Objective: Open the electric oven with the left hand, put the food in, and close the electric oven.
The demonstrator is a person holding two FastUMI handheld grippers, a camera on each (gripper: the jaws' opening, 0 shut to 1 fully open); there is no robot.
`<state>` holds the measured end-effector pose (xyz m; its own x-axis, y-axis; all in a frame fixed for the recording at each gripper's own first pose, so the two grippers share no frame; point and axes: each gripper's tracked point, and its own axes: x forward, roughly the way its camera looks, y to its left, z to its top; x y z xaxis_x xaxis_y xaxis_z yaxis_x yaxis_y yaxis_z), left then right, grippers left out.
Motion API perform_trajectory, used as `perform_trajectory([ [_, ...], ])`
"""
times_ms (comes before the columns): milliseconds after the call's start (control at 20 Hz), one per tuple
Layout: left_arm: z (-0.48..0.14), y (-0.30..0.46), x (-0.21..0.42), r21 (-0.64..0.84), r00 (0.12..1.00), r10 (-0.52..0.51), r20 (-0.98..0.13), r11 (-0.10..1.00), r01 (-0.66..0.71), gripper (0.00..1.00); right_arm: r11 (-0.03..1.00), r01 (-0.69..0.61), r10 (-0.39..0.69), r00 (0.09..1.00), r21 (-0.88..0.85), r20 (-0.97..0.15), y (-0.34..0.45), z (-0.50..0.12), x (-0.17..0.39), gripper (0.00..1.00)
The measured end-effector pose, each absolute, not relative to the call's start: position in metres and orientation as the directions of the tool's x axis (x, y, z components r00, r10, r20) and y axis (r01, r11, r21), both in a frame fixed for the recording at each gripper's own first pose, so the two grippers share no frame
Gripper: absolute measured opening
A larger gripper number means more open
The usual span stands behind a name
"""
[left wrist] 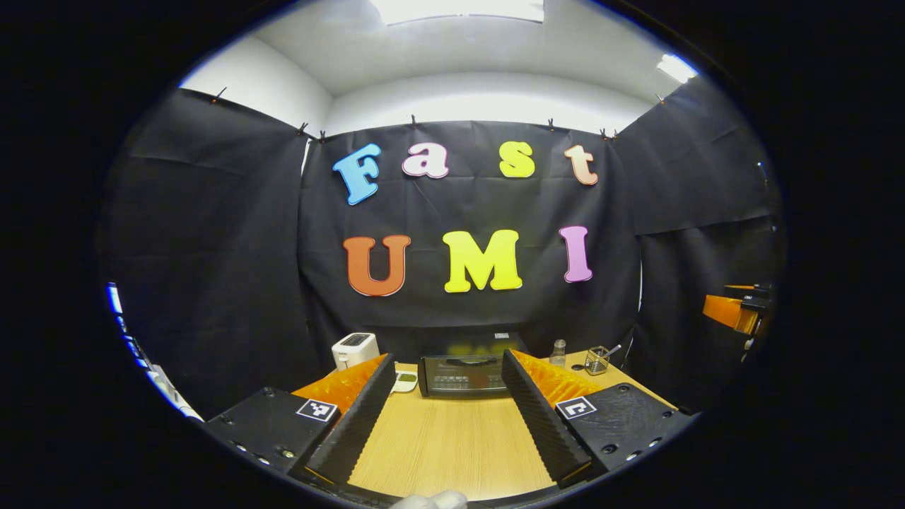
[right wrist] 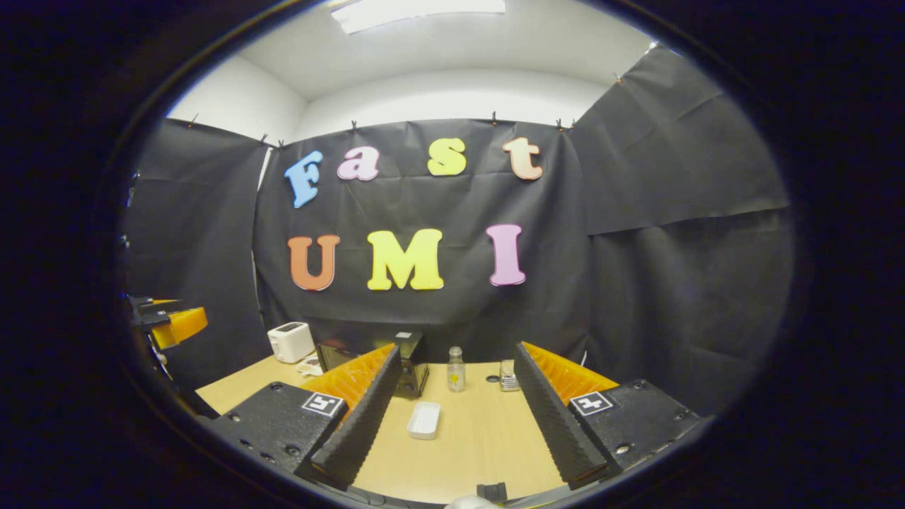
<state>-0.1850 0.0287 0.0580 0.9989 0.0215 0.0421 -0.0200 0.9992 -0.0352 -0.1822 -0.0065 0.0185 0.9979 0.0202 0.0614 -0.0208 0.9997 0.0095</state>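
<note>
Recording booth: black cloth walls (left wrist: 212, 247), wooden table (left wrist: 452, 445), toaster (left wrist: 355, 349).

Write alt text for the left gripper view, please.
The left gripper hangs open above a wooden table, aimed at a closed electric oven at the far edge. A white toaster stands left of it; a small bottle stands to its right.

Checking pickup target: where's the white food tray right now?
In the right gripper view the white tray lies on the wooden table, between that gripper's open fingers, nearer the left one, in front of the oven and small bottle.
</note>
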Motion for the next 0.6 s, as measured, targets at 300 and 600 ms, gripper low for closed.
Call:
perform_trajectory([
  [300, 0.0633, 0.0319, -0.1828, -0.039, 0.999, 0.015, 0.050, 0.999, -0.013, 0.96, 1.000, -0.013, 0.013, 0.999, 0.012, 0.048, -0.0062, 0.0194, -0.1824, 0.97],
  [600, 0.0667, 0.0288, -0.1793, -0.025, 0.999, 0.004, 0.053, 1.000, -0.003, 0.96, 1.000, 0.000, 0.000, 0.999, 0.011, 0.048, -0.0076, 0.0226, -0.1846, 1.00],
])
